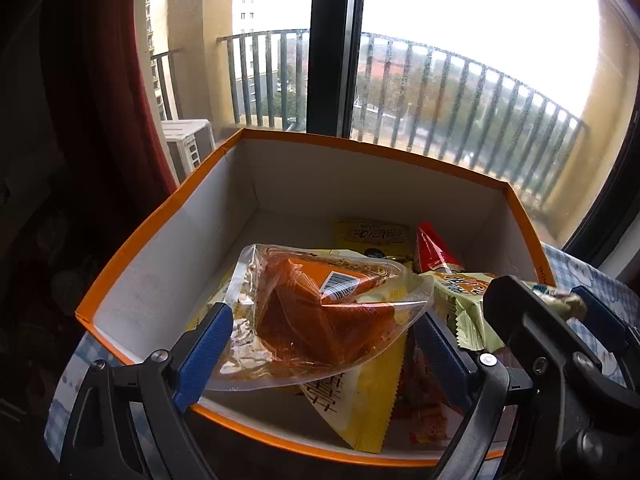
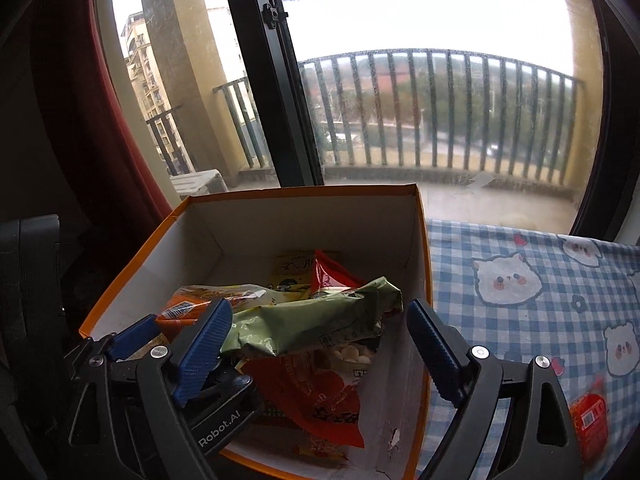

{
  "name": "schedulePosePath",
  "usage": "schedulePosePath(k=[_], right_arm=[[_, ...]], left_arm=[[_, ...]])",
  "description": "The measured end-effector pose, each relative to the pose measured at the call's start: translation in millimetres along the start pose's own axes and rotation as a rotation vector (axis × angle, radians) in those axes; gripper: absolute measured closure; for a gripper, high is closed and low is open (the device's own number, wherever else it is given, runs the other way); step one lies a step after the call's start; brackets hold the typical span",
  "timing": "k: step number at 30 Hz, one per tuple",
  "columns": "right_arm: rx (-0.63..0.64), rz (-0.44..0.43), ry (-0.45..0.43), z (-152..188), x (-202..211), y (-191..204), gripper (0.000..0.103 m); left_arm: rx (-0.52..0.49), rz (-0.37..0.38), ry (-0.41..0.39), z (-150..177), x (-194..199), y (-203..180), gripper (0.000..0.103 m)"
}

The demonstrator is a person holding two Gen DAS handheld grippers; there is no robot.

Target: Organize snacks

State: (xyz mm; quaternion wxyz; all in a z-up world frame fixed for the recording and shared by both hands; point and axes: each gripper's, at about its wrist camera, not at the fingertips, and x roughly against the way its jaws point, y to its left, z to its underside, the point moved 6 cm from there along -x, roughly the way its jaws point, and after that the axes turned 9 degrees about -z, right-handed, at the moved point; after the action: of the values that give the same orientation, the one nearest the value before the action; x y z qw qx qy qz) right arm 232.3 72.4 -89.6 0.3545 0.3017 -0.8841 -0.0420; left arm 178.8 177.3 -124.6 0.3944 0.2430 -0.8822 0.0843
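Both grippers hang over the orange box (image 1: 132, 240) on the checked tablecloth (image 2: 540, 320). The left gripper (image 1: 324, 344), jaws apart, flanks a clear orange snack packet (image 1: 320, 312) without clamping it. The right gripper (image 2: 320, 344) (also spread wide) straddles a green snack bag (image 2: 312, 320) lying atop 2 red packets inside.
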Motion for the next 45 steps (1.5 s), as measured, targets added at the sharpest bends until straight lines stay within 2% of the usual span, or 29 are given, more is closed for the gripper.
schedulePosePath(k=[3, 10, 16, 23, 36, 41, 45], right_arm=[[0.0, -0.013, -0.024, 4, 16, 1, 0.002], [0.032, -0.037, -0.077, 10, 60, 4, 0.0], [0.046, -0.014, -0.113, 20, 105, -4, 0.0], [0.042, 0.024, -0.123, 38, 151, -21, 0.0], [0.025, 0.113, -0.136, 82, 203, -85, 0.0], [-0.035, 0.148, -0.114, 101, 204, -124, 0.0], [-0.072, 0.165, -0.085, 114, 196, -152, 0.0]], left_arm=[[-0.005, 0.006, -0.025, 3, 15, 1, 0.007], [-0.003, 0.044, -0.069, 10, 48, -4, 0.003], [-0.017, 0.091, -0.099, 30, 82, -25, 0.002], [-0.088, 0.129, -0.146, 48, 113, -51, 0.002], [-0.217, 0.267, -0.144, 106, 136, -126, 0.004], [-0.277, 0.296, -0.138, 127, 130, -160, 0.004], [-0.333, 0.31, -0.102, 142, 116, -186, 0.004]])
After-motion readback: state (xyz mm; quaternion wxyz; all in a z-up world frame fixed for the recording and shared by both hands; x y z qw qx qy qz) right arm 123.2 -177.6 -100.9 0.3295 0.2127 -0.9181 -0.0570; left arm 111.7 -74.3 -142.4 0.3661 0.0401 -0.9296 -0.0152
